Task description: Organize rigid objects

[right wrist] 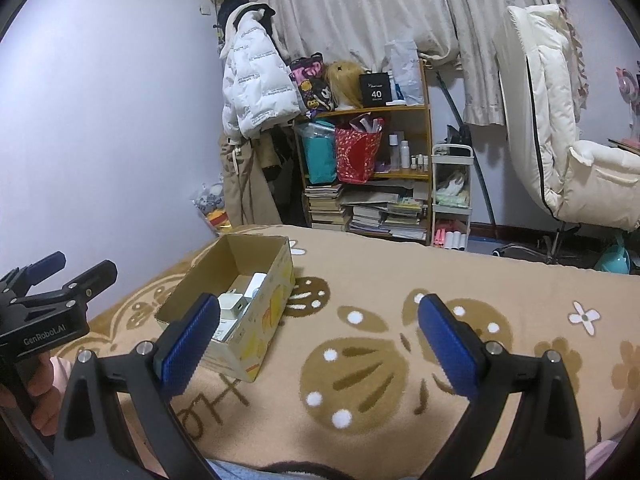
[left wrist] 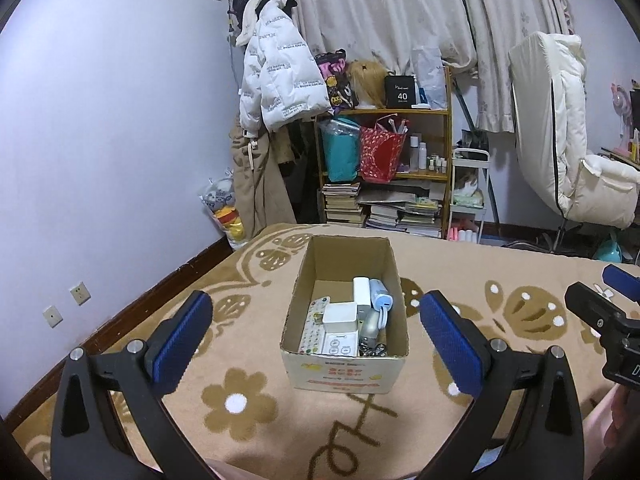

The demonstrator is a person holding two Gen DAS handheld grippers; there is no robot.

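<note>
An open cardboard box (left wrist: pixel 316 258) stands on a tan blanket with brown flowers (left wrist: pixel 248 404). Inside lie several small items: a white cube (left wrist: pixel 340 318), a white rectangular block (left wrist: pixel 361 292), a light blue device (left wrist: pixel 380 298), a sticker sheet (left wrist: pixel 314 330) and a white card (left wrist: pixel 340 345). My left gripper (left wrist: pixel 316 340) is open just in front of the box, its blue pads on either side of it, holding nothing. My right gripper (right wrist: pixel 320 344) is open over the bare blanket, to the right of the box (right wrist: pixel 272 300), also holding nothing.
A wooden shelf (left wrist: pixel 384 112) with bags, bottles and stacked books stands beyond the bed's far edge. A white jacket (left wrist: pixel 276 76) hangs at the wall, a white padded chair (left wrist: pixel 560 128) sits at the right. A hand (right wrist: pixel 40 392) holds the left gripper's handle.
</note>
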